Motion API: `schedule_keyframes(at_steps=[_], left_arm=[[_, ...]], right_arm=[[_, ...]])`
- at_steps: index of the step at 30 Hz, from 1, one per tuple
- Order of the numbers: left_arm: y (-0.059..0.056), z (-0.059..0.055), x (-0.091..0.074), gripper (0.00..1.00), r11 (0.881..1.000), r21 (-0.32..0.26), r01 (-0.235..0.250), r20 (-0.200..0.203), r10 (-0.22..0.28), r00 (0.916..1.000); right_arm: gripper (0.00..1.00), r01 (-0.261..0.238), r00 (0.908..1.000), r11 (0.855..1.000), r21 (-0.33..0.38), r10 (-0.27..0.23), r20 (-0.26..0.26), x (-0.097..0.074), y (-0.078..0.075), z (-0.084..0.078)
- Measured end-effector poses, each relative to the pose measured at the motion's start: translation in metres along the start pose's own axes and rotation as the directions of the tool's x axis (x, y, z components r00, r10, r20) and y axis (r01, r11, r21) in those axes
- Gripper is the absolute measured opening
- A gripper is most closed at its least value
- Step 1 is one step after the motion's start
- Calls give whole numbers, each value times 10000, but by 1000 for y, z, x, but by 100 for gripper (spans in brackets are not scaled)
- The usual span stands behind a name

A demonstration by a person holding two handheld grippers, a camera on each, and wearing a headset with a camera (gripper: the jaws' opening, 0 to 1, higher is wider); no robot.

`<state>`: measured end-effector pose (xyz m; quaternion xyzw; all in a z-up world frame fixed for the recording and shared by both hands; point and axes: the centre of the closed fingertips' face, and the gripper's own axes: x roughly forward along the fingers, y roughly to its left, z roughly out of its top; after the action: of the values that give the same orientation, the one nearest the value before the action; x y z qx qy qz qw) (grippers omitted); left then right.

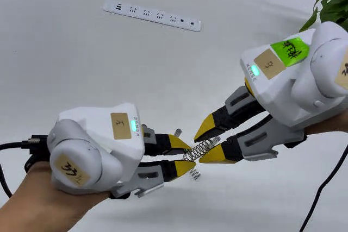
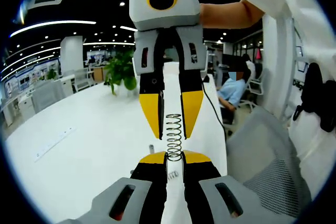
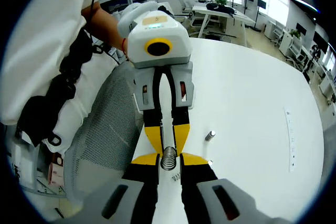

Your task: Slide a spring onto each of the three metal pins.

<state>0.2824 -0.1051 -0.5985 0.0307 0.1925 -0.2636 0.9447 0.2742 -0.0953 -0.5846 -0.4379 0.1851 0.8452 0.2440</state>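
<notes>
Spring (image 1: 204, 148) shiny bare metal wire; left gripper (image 1: 189, 156) and right gripper (image 1: 198, 149) shells glossy white plastic, yellow tips matt; table (image 1: 81, 80) smooth matt white.

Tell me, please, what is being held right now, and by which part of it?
A spring: the left hand-held gripper pinches one end; the jaws of the right hand-held gripper flank the other end, grip unclear.
</notes>
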Motion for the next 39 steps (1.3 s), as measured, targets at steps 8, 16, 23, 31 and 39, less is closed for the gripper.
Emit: schedule_keyframes(at_steps=[8, 16, 23, 31, 39], left_arm=[[3, 0, 0, 10, 10000, -10, -29, 74, 29, 10000], [5, 0, 0, 10, 9999, 9, -107, 135, 107, 9999], [5, -1, -1, 11, 9998, -65, -165, 165, 166, 9997], [6, -6, -7, 11, 9996, -112, -265, 83, 266, 9996], [13, -10, -19, 14, 9978, -336, -568, 99, 571, 9983]], right_arm=[[12, -13, 10000, 10000, 37, 13, -95, 0, 0, 1], [12, 38, 9999, 9999, 101, -37, -148, 0, -2, 2], [12, 57, 9999, 9999, 139, -55, -160, 0, -2, 2], [12, 124, 9998, 9997, 203, -121, -153, -2, -3, 4], [12, 315, 9995, 9991, 281, -312, -109, -7, -9, 7]])
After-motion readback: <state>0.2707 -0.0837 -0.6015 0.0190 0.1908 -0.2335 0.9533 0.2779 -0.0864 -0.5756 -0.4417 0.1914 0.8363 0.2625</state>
